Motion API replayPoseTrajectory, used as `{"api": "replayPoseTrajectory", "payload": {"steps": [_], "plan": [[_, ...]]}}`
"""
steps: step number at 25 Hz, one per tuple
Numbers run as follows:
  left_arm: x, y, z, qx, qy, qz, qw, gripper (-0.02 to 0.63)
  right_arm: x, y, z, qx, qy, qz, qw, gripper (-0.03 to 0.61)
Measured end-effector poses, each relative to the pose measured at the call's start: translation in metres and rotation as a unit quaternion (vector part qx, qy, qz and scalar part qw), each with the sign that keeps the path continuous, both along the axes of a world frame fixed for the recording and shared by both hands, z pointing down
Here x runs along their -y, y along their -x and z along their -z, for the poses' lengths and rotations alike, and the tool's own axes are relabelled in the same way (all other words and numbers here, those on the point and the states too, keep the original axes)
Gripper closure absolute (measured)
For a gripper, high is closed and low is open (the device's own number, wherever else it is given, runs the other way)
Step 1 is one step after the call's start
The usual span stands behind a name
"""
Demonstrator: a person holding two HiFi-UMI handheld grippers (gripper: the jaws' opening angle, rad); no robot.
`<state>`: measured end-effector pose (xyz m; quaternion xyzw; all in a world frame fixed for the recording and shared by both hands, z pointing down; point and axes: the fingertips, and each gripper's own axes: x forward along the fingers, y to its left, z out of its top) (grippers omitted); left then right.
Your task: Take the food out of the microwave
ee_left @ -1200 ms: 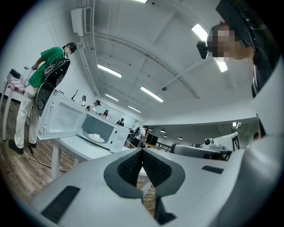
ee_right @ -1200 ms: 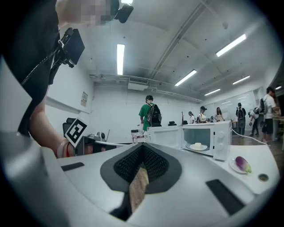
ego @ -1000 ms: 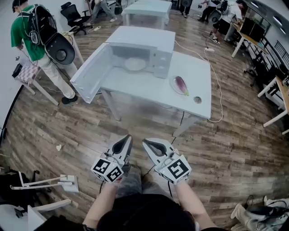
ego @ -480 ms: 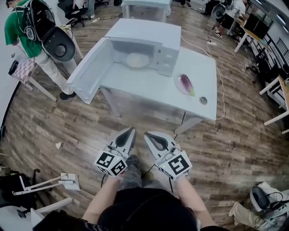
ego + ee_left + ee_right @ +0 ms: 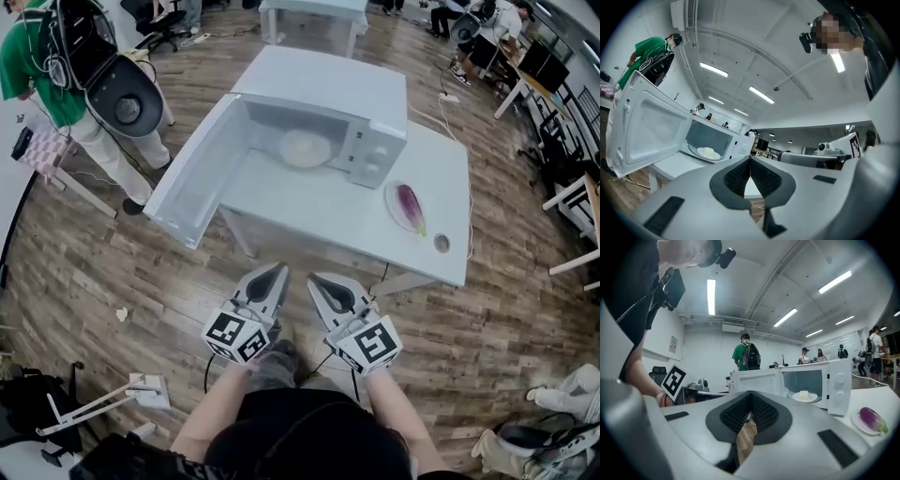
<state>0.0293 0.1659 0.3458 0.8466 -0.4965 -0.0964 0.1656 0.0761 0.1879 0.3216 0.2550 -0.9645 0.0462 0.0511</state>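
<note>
Food (image 5: 804, 394), a small pale block, sits on a white plate (image 5: 306, 148) inside the microwave (image 5: 319, 89), which stands on a white worktop (image 5: 319, 202). The microwave's door (image 5: 192, 183) hangs wide open, swung out to the left in the head view, and its far edge reaches past the worktop's side. Its control panel with two knobs is on the right of the cavity.

On the same worktop, to the right of the microwave and apart from it, a purple aubergine (image 5: 410, 202) lies on a second plate (image 5: 394, 211). A small round object (image 5: 442, 244) rests near the worktop's front right corner; what it is cannot be told.

The left tool (image 5: 277, 271) and the right tool (image 5: 317, 279) are held side by side over the wooden floor (image 5: 112, 262), short of the worktop's near edge and pointing toward the microwave. Both are clenched, ribbed dark pads meeting at the tips with nothing between them. From the left tool view the open door fills the left side and the plated food lies beyond the jaws, well apart. From the right tool view the microwave sits to the right of the jaws, the aubergine farther right.

A person in a green shirt (image 5: 28, 66) with a black backpack stands at the upper left of the head view, clear of the worktop.
</note>
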Motion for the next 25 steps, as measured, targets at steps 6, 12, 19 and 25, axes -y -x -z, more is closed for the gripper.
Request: {"api": "replayPoseTrajectory", "payload": {"steps": [6,12,19,25], "plan": [[0.032,0.024,-0.005,-0.018,-0.002,-0.009,0.9998,0.603,0.033,0.023,-0.012,-0.004,0.018,-0.018,1.0,0.561],[0.051,0.039,-0.016,-0.022,0.007,-0.022,0.9995,0.603,0.053,0.033,-0.025,-0.013,0.036,-0.045,0.998,0.561],[0.063,0.05,-0.024,-0.018,0.019,-0.023,0.9994,0.603,0.07,0.038,-0.034,-0.01,0.049,-0.058,0.997,0.561],[0.075,0.054,-0.024,-0.007,0.017,-0.026,0.9995,0.603,0.089,0.042,-0.039,-0.005,0.057,-0.064,0.996,0.561]]}}
